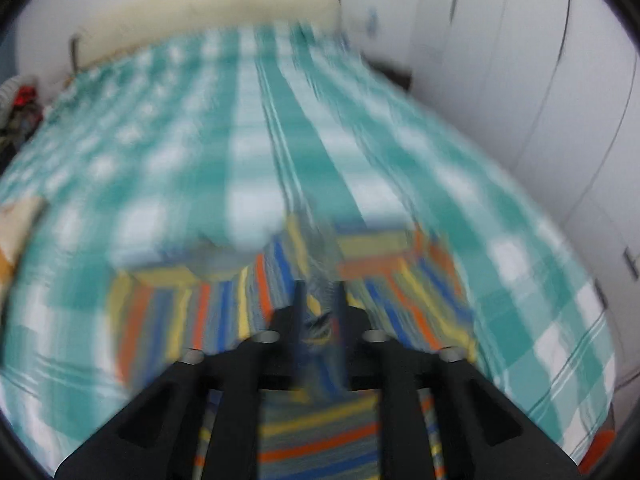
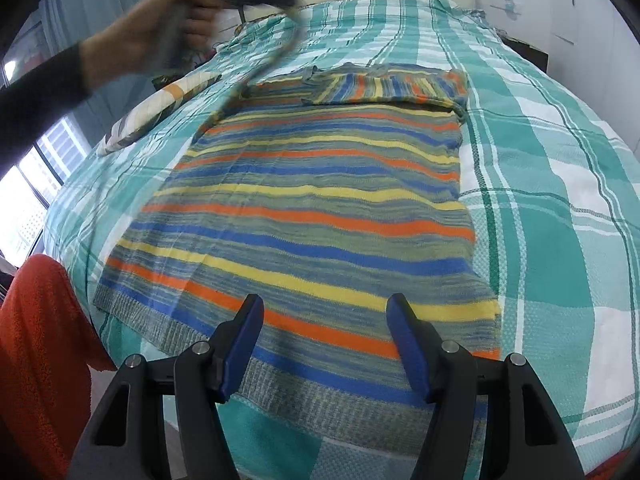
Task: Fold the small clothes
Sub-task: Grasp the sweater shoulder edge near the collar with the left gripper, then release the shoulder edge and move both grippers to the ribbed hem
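A: Far left, off the task: orange cloth (image 2: 40,340) over the bed (image 2: 540,200) edge, pillow (image 2: 160,108) behind it.

B: Noted. Left hand (image 2: 172,24)?

A: Raised at upper left, blurred. Left gripper (image 1: 320,312) narrow, with striped knit bunched between the fingers. Sleeve (image 2: 264,68) strung up from the shoulder to it, so read as gripped, though too smeared to be sure.

B: Sweater (image 2: 320,200)?

A: Flat mid-bed, hem nearest, neck far. Other sleeve (image 2: 392,88) already laid across the chest at the top right.

B: Right gripper (image 2: 324,340)?

A: Low over the hem, wide, nothing between the pads, not touching the knit.

B: Step in hand?

A: Probably the second sleeve fold: left sleeve lifted, not yet laid across.

B: Next move?

A: Likely carry the sleeve right, over the chest, and lay it on the folded one. Keep the shoulder line from dragging. Let go only once flat. Then take the hem with both grippers and fold up toward the neck.
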Action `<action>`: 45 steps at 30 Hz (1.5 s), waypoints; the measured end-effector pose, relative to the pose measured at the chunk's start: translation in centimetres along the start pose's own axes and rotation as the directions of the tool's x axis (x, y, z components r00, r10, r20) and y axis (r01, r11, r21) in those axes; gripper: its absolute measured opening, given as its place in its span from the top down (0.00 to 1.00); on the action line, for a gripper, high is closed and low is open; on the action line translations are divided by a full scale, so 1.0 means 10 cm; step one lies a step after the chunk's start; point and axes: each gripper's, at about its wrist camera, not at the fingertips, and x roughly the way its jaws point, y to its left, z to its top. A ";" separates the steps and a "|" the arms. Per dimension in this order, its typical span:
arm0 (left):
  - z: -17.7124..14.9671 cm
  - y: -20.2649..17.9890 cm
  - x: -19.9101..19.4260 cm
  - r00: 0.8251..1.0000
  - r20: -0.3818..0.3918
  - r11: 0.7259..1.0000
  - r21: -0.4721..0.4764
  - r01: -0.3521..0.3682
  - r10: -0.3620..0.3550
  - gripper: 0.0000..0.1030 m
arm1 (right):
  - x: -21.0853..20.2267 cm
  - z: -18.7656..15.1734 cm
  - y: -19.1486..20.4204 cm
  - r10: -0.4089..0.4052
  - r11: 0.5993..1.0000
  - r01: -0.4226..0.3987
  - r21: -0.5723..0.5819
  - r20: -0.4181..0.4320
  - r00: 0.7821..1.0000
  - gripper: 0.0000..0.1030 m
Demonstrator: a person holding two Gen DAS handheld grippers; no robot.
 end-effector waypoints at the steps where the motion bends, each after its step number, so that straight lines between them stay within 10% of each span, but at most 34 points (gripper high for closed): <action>1: -0.12 -0.09 0.11 0.999 -0.038 1.000 0.005 -0.018 0.018 0.35 | 0.00 0.00 -0.01 -0.002 1.000 0.002 0.001 0.000 1.000 0.38; 8: -0.86 -0.04 0.03 0.992 -0.125 0.999 0.037 0.036 -0.031 0.31 | -0.02 -0.03 -0.13 0.012 0.999 -0.012 0.044 -0.007 1.000 0.38; 12: -0.58 0.66 -0.21 0.997 -0.015 0.993 -0.084 -0.081 0.080 0.24 | 0.01 -0.03 -0.14 0.032 0.998 -0.031 0.057 -0.012 0.999 0.38; 16: -0.41 1.50 -0.15 0.972 -0.043 0.923 -0.306 -0.234 0.232 0.24 | 0.06 -0.01 -0.13 0.036 0.998 -0.035 0.054 -0.019 0.999 0.38; 20: -0.49 2.16 0.04 0.989 -0.129 0.862 -0.491 -0.129 0.074 0.24 | 0.08 -0.03 -0.14 0.022 0.998 -0.021 0.051 -0.026 0.999 0.38; 24: -0.51 2.22 0.14 0.986 -0.165 0.892 -0.444 -0.088 0.015 0.26 | 0.13 -0.04 -0.15 0.023 0.998 -0.020 0.055 -0.043 0.999 0.38; 25: -0.51 2.17 0.19 0.984 -0.177 0.910 -0.406 -0.085 0.013 0.30 | 0.15 -0.03 -0.15 0.023 0.998 -0.020 0.055 -0.046 0.999 0.38; 28: -0.50 1.97 0.32 0.973 -0.228 0.952 -0.285 -0.108 0.042 0.93 | 0.18 -0.02 -0.13 0.015 0.999 -0.013 0.039 -0.049 0.999 0.38; 34: -0.65 2.06 0.37 0.968 -0.205 0.946 -0.256 -0.199 0.148 0.96 | 0.18 -0.03 -0.12 0.007 1.000 -0.006 0.024 -0.049 0.999 0.38; 37: -0.72 2.00 0.36 0.960 -0.196 0.945 -0.218 -0.242 0.201 0.86 | 0.19 -0.03 -0.12 0.006 1.000 -0.005 0.022 -0.055 0.998 0.38; 40: -0.78 2.08 0.17 0.944 -0.191 0.915 -0.254 -0.312 0.269 0.34 | 0.20 -0.03 -0.11 -0.001 1.000 0.001 0.012 -0.062 0.998 0.38; 45: -0.96 1.99 -0.40 0.944 -0.133 0.915 -0.237 -0.325 0.301 0.28 | 0.17 -0.02 -0.14 -0.013 1.000 0.014 0.011 -0.062 0.998 0.37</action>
